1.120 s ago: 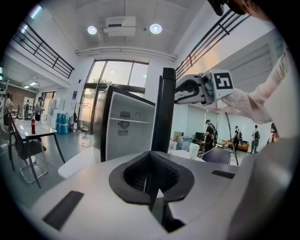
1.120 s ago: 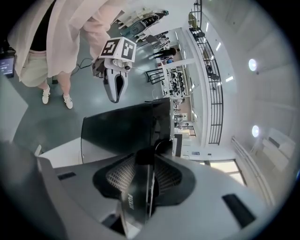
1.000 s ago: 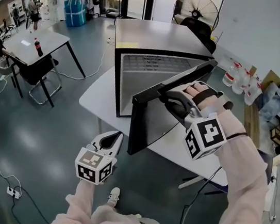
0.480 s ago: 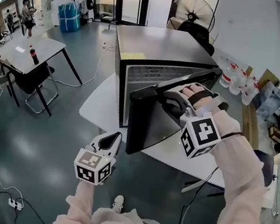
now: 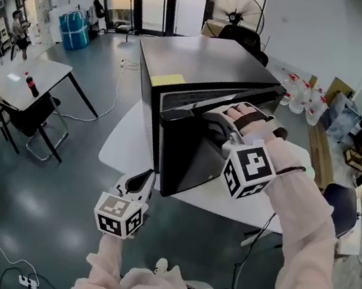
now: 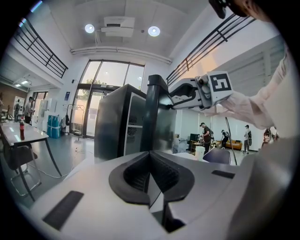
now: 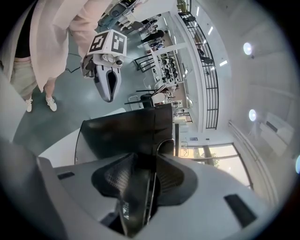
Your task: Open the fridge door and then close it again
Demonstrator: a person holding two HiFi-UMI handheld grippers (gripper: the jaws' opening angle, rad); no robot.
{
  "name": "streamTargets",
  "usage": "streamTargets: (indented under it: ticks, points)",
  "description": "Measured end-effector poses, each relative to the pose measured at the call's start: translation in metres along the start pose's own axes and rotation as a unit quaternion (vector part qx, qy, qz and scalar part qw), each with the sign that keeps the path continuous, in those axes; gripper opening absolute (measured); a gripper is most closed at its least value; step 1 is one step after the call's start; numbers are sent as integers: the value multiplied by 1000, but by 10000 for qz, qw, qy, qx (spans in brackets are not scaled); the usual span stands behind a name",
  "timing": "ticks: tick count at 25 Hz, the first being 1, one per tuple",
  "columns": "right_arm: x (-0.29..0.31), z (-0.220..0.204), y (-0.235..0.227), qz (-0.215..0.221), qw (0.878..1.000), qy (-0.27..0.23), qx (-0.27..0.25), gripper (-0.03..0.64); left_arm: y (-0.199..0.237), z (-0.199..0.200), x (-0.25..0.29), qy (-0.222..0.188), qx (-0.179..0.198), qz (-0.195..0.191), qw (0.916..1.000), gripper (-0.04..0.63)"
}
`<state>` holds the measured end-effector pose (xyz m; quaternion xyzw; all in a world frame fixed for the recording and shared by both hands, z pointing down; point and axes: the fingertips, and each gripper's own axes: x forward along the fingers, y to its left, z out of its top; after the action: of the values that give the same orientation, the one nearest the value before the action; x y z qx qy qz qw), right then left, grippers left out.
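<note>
fridge (image 5: 201, 56) stands on the white counter (image 5: 122, 140), its door (image 5: 196, 156) swung nearly home, with only a narrow wedge of gap left along the top edge. right gripper (image 5: 212, 123) reaches in from the right and straddles the door's free edge. in the right gripper view that dark edge runs between the fingers (image 7: 117, 174), which have just been opening yet look to touch it on both sides: a wide hold on a thick slab. i judge the hold is there to steer the door through the last of its swing rather than let it slam. the easing would let the edge turn within the fingers as the angle changes. left gripper (image 5: 140, 181) hangs low in front of the counter, well apart from the fridge, its fingers (image 6: 136, 174) pressed together on nothing. it seems kept out of the door's path, since one hand is enough here. by count: one fridge, one door, one counter under it, two grippers, only one of them on the job. the closing half of the task looks almost done.
</note>
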<state>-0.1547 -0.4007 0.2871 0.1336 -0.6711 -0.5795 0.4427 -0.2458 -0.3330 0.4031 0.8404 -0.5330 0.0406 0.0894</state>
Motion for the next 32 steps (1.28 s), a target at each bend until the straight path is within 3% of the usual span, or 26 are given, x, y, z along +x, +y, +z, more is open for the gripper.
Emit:
streamTargets:
  ticks: [19,32]
  points:
    - [54,-8,-25,-168,9978,525,377,152,20,-5,5,64,94,-266,9996,11]
    - [54,-9,-28,-294,9964,656,442,156,14,1,0,38,177,-367,9992,11]
